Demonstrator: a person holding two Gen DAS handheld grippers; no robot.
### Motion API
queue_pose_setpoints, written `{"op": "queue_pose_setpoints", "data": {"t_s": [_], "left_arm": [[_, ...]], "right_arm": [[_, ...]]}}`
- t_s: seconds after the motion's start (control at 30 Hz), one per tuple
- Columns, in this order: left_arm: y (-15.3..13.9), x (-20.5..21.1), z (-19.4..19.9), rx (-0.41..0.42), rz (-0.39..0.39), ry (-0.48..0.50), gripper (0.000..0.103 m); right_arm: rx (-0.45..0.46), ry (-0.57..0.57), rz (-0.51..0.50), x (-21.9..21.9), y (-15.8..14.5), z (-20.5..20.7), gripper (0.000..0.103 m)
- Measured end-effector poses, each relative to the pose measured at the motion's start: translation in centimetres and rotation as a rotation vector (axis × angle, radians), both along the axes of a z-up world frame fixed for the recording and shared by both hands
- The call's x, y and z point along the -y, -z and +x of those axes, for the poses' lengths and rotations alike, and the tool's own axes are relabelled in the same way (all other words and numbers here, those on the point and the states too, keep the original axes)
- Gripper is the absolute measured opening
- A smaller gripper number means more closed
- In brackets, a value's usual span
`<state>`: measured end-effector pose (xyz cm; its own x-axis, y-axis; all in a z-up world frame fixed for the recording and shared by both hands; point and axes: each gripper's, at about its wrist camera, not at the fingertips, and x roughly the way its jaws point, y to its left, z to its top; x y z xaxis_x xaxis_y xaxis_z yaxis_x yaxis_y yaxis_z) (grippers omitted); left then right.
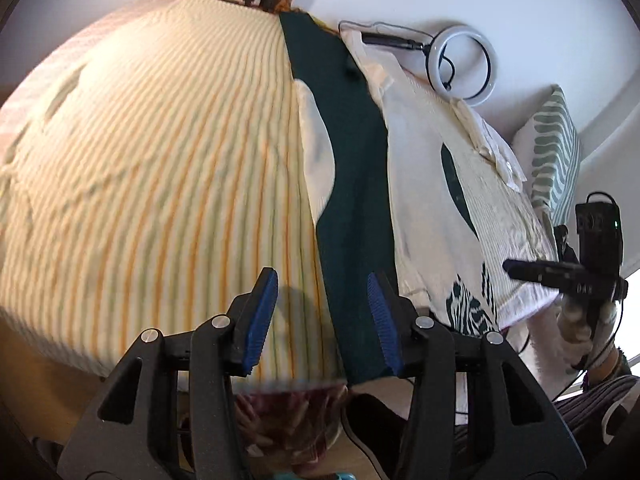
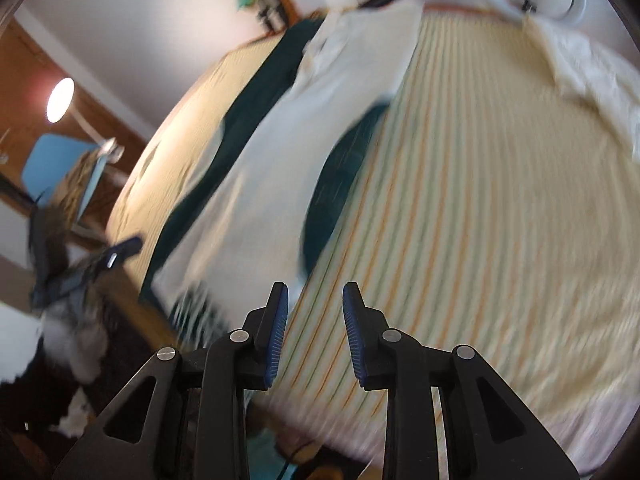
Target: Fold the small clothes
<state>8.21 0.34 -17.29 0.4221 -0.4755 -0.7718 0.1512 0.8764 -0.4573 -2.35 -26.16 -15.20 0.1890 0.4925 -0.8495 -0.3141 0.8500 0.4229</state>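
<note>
A cream-white and dark green garment point(image 1: 352, 168) lies flat on the striped bed cover point(image 1: 160, 160), stretching from the near edge to the far side. My left gripper point(image 1: 322, 312) is open and empty, just above the garment's near dark green edge. In the right wrist view the same garment point(image 2: 280, 152) lies left of centre, blurred. My right gripper point(image 2: 315, 328) is open and empty above the striped cover point(image 2: 480, 220), just right of the garment's near hem. The right gripper also shows in the left wrist view point(image 1: 560, 272) at the far right.
A second cream garment point(image 1: 488, 140) lies crumpled at the bed's far right; it also shows in the right wrist view point(image 2: 592, 80). A ring light point(image 1: 466, 60) stands by the wall. A green patterned pillow point(image 1: 556, 152) lies beyond. A blue chair point(image 2: 60, 168) stands left of the bed.
</note>
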Motion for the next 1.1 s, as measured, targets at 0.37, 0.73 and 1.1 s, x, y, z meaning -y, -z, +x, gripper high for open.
{"op": "queue_pose_setpoints", "data": {"t_s": [0.37,0.73,1.1], "left_arm": [[0.7,1.2,-1.3,-0.063,-0.079,0.011,0.024],[-1.0,-0.5,-2.4,-0.005,-0.093,-0.034,0.0],[0.8,-1.1,-2.7,-0.061,-0.12,-0.052,0.022]], "right_arm": [[-0.081,-0.062,0.101,-2.8,2.7,-1.4,0.01],[0.022,-0.051,0.078,-2.6,0.1,-3.4,0.001],[-0.013,-0.075,0.061,-2.6,2.2,-3.4,0.005]]}}
